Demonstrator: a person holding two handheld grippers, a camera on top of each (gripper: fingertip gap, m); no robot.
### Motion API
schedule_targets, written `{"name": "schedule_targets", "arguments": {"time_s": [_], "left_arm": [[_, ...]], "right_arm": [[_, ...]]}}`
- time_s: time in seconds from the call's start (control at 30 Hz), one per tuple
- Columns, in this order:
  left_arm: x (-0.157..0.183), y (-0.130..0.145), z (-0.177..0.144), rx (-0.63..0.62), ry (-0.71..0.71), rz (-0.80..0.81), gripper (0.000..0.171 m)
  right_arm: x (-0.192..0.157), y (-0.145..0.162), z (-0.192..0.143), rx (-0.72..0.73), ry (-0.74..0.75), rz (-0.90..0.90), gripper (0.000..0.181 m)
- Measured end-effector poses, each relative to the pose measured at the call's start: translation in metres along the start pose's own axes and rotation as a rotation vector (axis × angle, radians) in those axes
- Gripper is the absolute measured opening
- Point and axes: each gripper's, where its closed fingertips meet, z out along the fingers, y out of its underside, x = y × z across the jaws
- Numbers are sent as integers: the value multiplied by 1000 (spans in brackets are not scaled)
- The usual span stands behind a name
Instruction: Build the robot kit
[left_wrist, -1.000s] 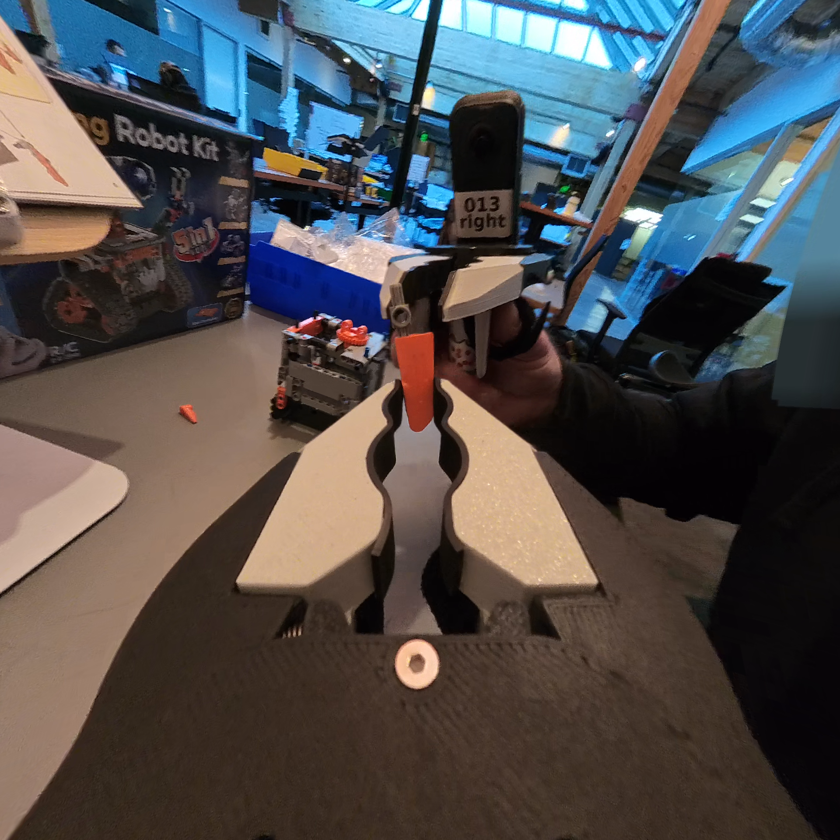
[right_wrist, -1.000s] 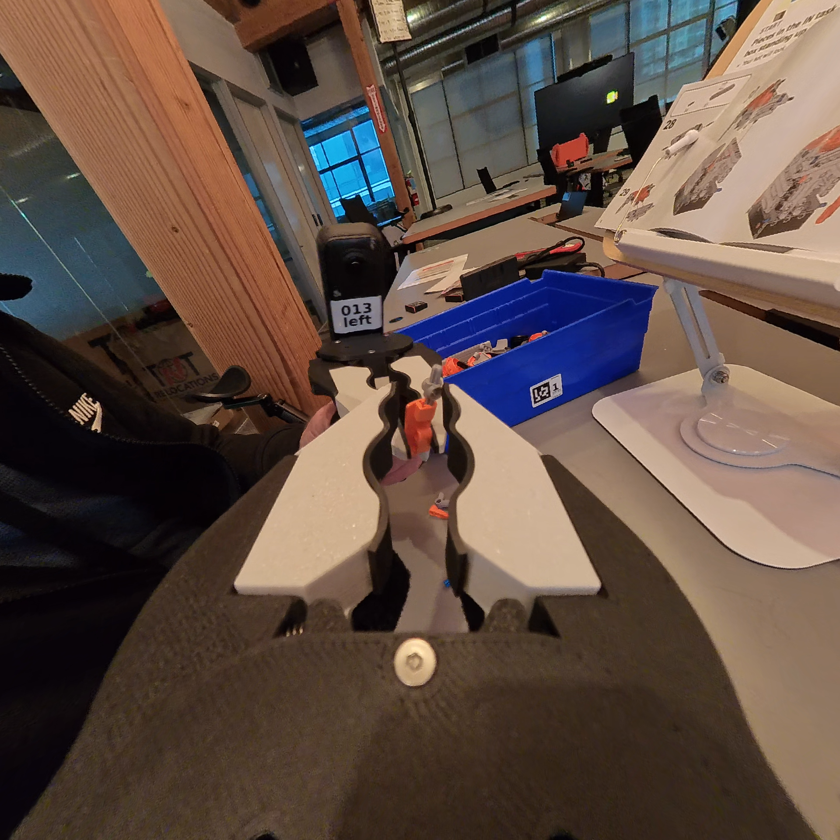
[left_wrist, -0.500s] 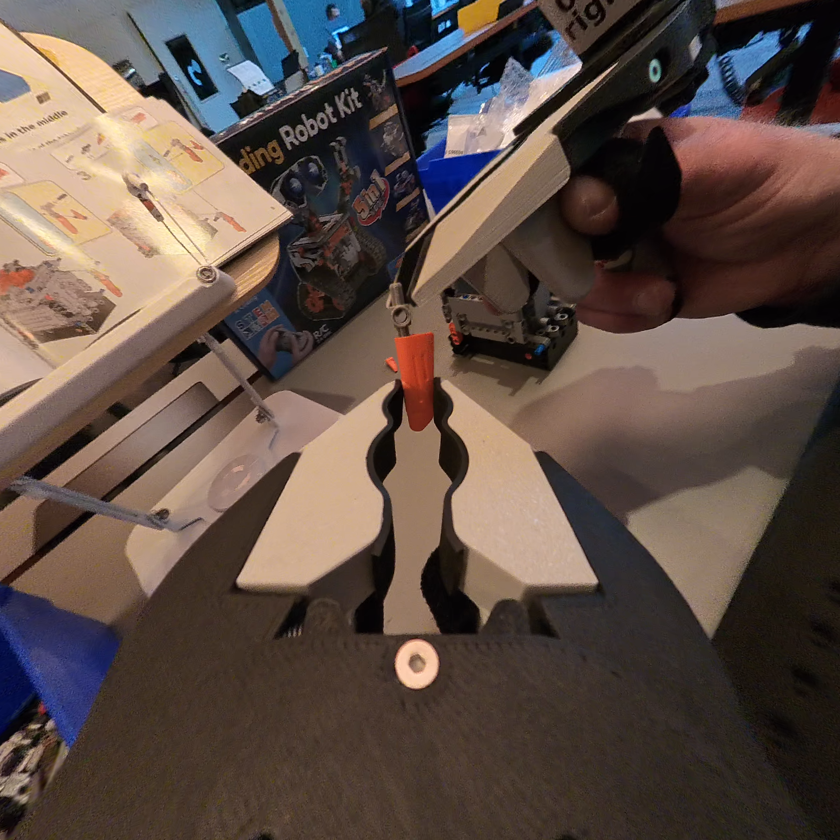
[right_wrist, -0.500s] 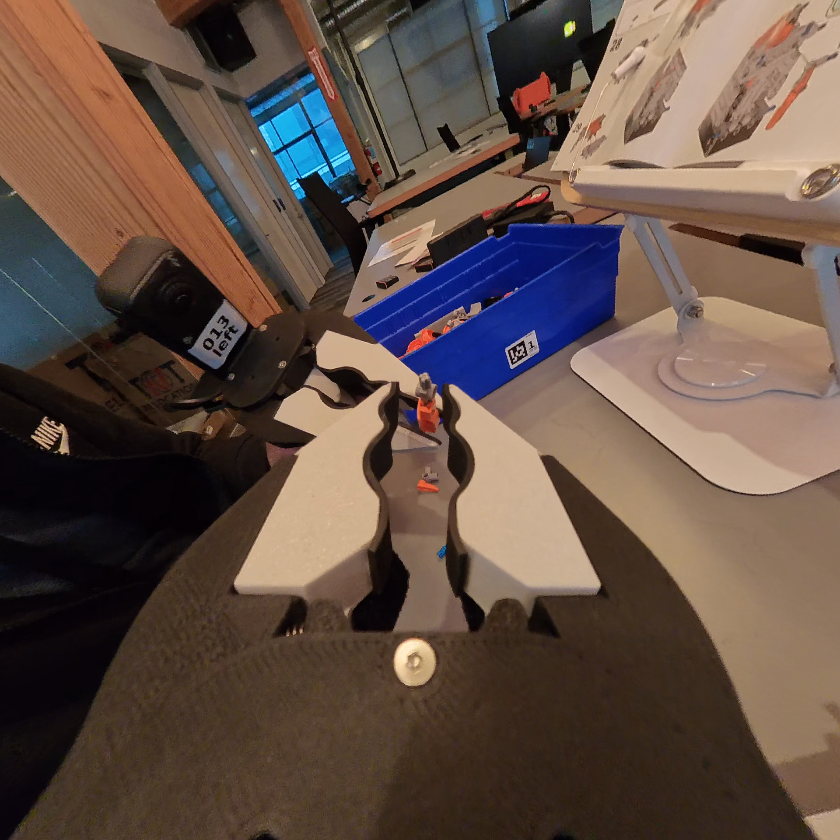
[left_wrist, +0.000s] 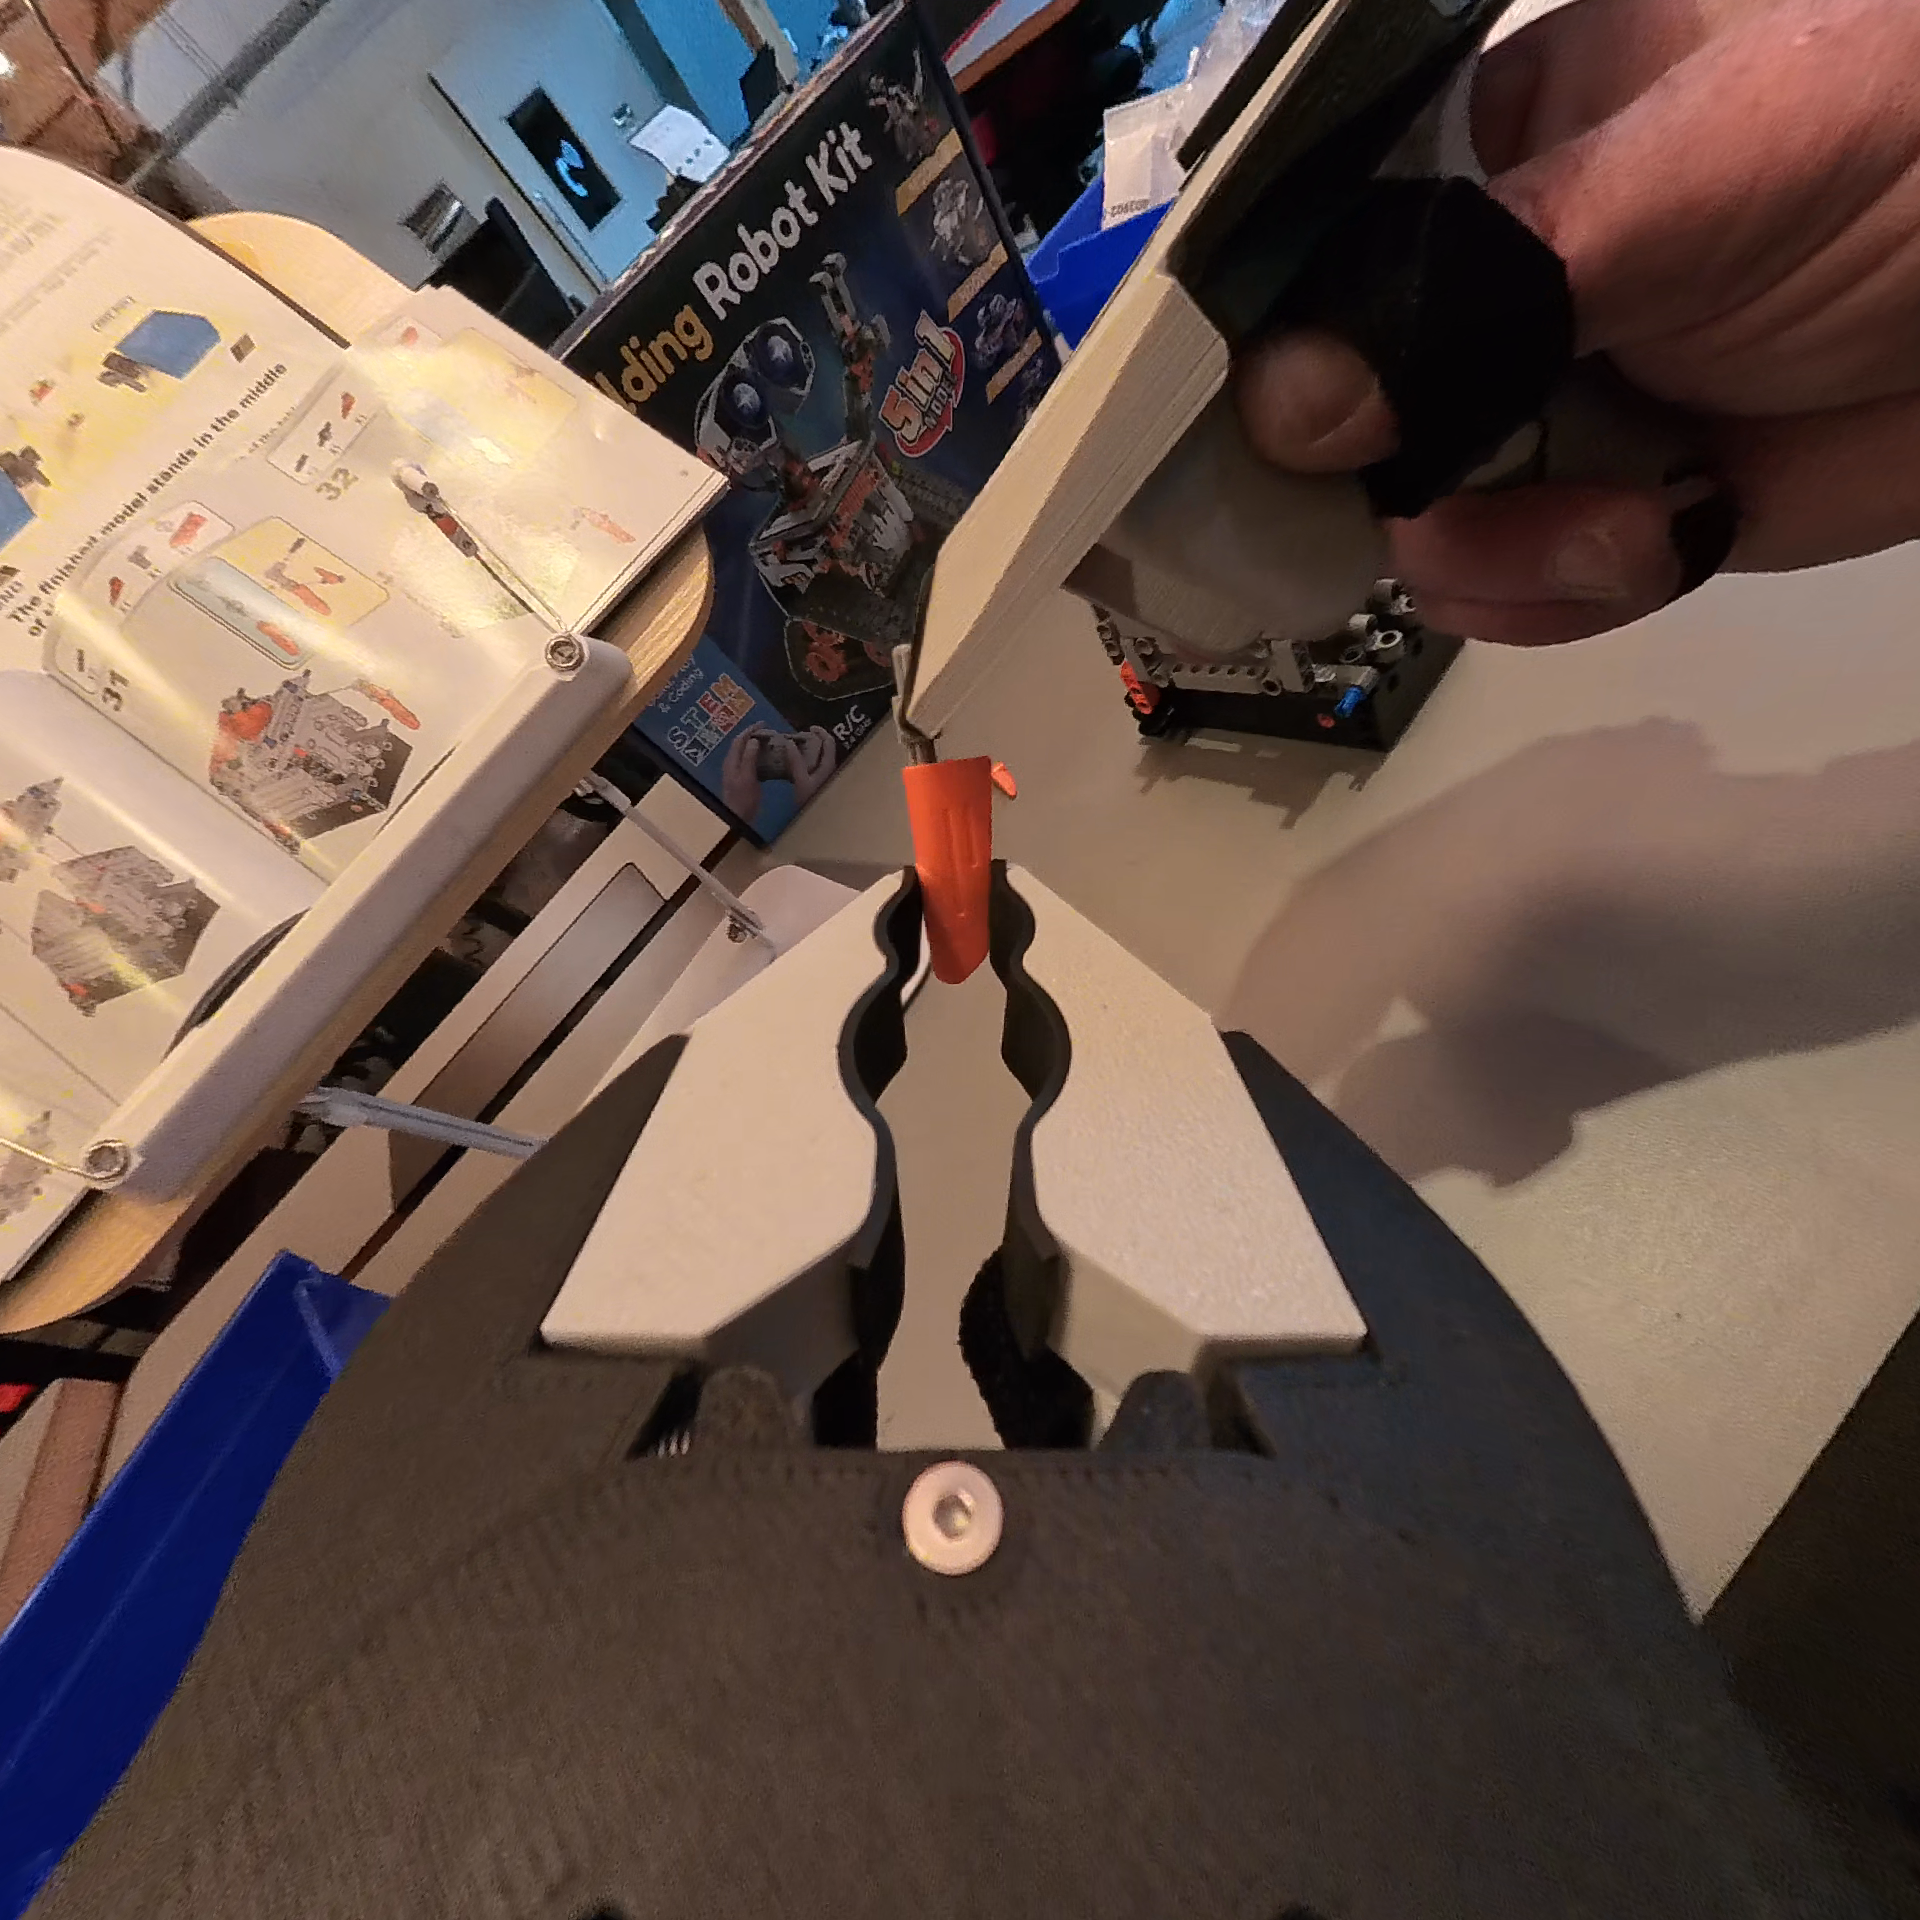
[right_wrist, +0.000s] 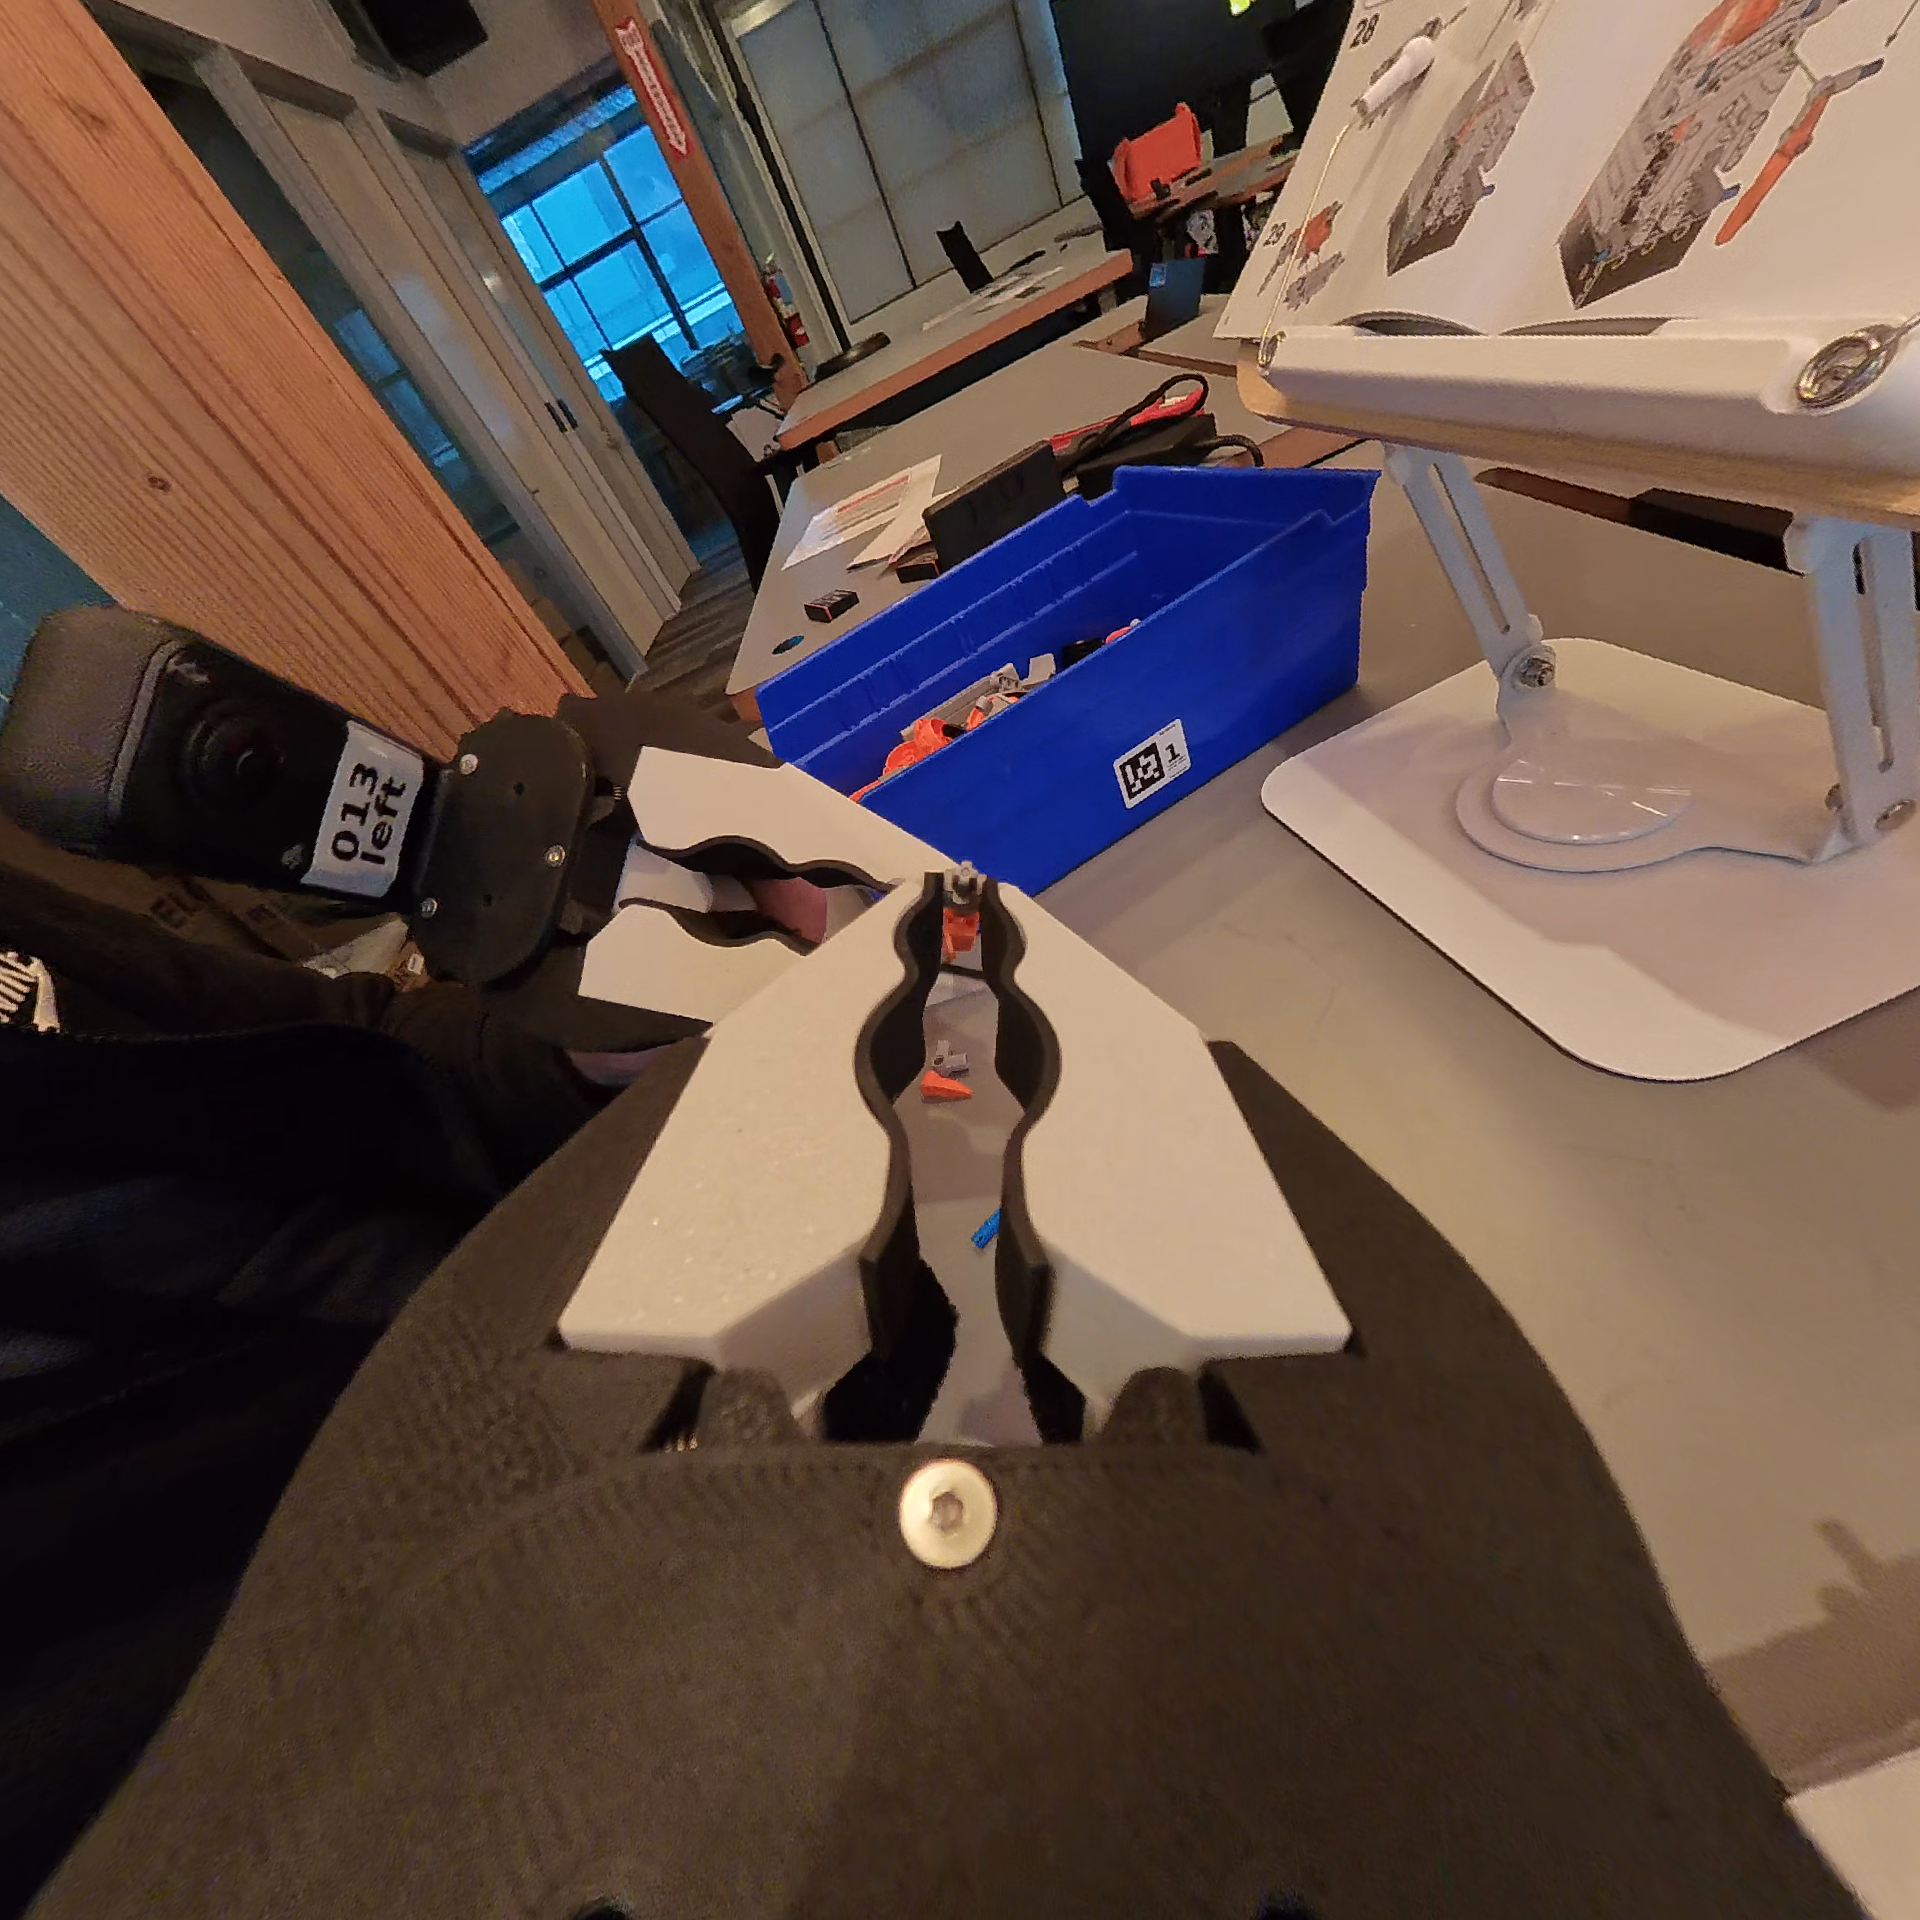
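The left gripper (left_wrist: 951, 914) is clamped on a tapered orange plastic piece (left_wrist: 951, 868), wide end pointing away, seemingly so the far end stays free. There the right gripper (right_wrist: 954, 914), closed to a narrow gap, pinches a small grey connector pin (left_wrist: 906, 698) that meets that end. Beyond stand a blue parts bin (right_wrist: 1195, 665), a white book stand (right_wrist: 1662, 852) with an open instruction booklet (left_wrist: 208, 499) and a half-built grey block model (left_wrist: 1278, 686) on the grey table (left_wrist: 1558, 1039).
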Motion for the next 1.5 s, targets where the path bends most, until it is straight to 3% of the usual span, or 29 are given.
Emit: {"name": "schedule_targets", "arguments": {"time_s": [0.37,1.23,1.33,1.4,1.5], "left_arm": [[3,3,-7,3,31,-1,10],[14,-14,-47,66,75,137,10],[-16,-4,-62,55,0,75,9],[-13,0,-65,39,83,6,10],[12,-10,-59,94,263,-128,10]], "right_arm": [[-2,6,0,-44,-51,52,3],[-39,13,-8,-135,-364,118,2],[-6,-14,-43,25,-297,192,2],[5,-12,-54,7,-214,121,3],[-21,-16,-45,-9,-233,-35,3]]}}
